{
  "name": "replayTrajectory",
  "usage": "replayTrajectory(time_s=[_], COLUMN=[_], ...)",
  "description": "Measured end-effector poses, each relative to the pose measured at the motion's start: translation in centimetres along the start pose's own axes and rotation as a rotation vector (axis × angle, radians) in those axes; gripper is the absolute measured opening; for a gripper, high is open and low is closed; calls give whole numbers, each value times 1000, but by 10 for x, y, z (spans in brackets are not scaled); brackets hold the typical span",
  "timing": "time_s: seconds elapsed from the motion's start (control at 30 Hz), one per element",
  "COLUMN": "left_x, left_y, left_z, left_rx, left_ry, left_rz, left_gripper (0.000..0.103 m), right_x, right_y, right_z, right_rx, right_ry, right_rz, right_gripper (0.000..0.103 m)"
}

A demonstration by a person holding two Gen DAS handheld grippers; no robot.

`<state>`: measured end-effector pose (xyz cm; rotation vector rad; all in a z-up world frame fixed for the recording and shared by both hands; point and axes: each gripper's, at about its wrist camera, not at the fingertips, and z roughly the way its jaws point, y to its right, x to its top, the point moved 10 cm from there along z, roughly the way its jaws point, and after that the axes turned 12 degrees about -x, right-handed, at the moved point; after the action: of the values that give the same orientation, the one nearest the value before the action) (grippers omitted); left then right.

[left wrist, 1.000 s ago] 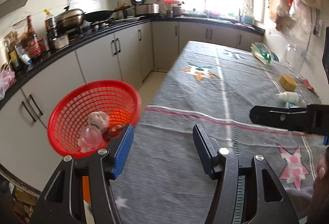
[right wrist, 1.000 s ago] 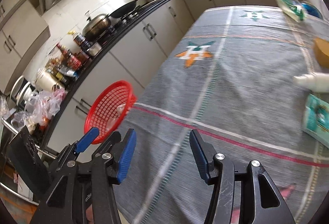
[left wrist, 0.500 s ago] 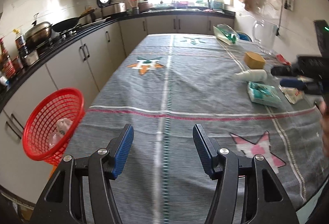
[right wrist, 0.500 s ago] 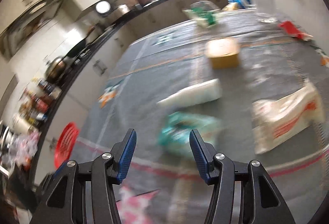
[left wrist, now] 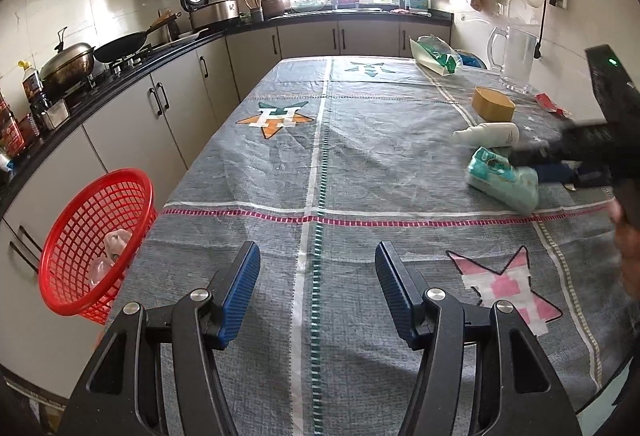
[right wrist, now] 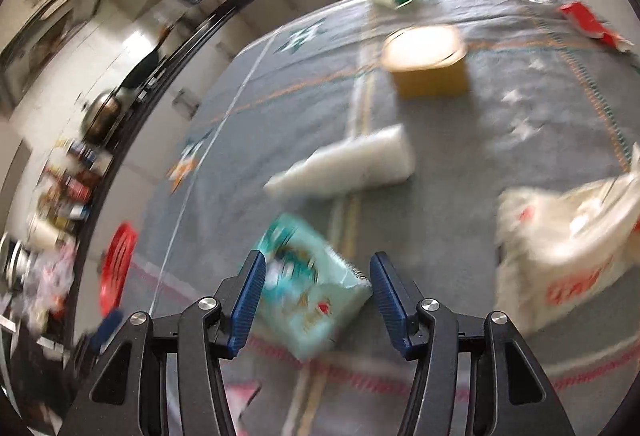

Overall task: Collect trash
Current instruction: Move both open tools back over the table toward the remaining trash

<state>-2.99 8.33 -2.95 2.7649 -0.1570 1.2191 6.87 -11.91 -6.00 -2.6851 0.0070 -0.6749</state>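
A teal and white packet (right wrist: 312, 284) lies on the grey tablecloth (left wrist: 320, 164), between the open fingers of my right gripper (right wrist: 316, 276); it also shows in the left wrist view (left wrist: 500, 178), with the right gripper (left wrist: 548, 168) at its right end. A white bottle (right wrist: 344, 166) lies on its side just beyond, and a white and red crumpled bag (right wrist: 568, 232) lies to the right. My left gripper (left wrist: 318, 270) is open and empty over the near table. A red mesh basket (left wrist: 96, 236) holding a few pieces of trash hangs off the table's left edge.
A tan round box (left wrist: 493, 104), a glass pitcher (left wrist: 516, 58), a green and white bag (left wrist: 434, 56) and a red wrapper (left wrist: 550, 104) stand on the far right of the table. Kitchen counters (left wrist: 120, 72) run along the left and back.
My right gripper has moved forward and down to the teal packet, which now sits between its open fingers. My left gripper has shifted slightly; the basket stays at the left edge.
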Motion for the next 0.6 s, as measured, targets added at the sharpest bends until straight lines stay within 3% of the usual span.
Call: replayTrajectory(time_s=[0.1, 0.17, 0.23, 0.3, 0.37, 0.6], left_x=[0, -1, 1, 3, 7, 23], left_y=[1, 4, 8, 15, 24, 71], left_z=[2, 4, 5, 4, 6, 30], left_rx=[-15, -31, -54, -77, -105, -205], left_ry=[-6, -14, -25, -31, -42, -94], left_rz=[-4, -4, 1, 9, 12, 27], left_gripper=[59, 59, 59, 59, 68, 75], right_x=[-31, -35, -23, -2, 12, 40], right_y=[-29, -32, -14, 18, 44, 127], right_z=[-6, -13, -24, -46, -66, -115], right_rx=[72, 66, 16, -97, -161, -300], right_ry=[-57, -38, 23, 133, 196, 318], right_rz=[-105, -130, -86, -40, -12, 145], right_gripper=[61, 61, 61, 61, 61, 64])
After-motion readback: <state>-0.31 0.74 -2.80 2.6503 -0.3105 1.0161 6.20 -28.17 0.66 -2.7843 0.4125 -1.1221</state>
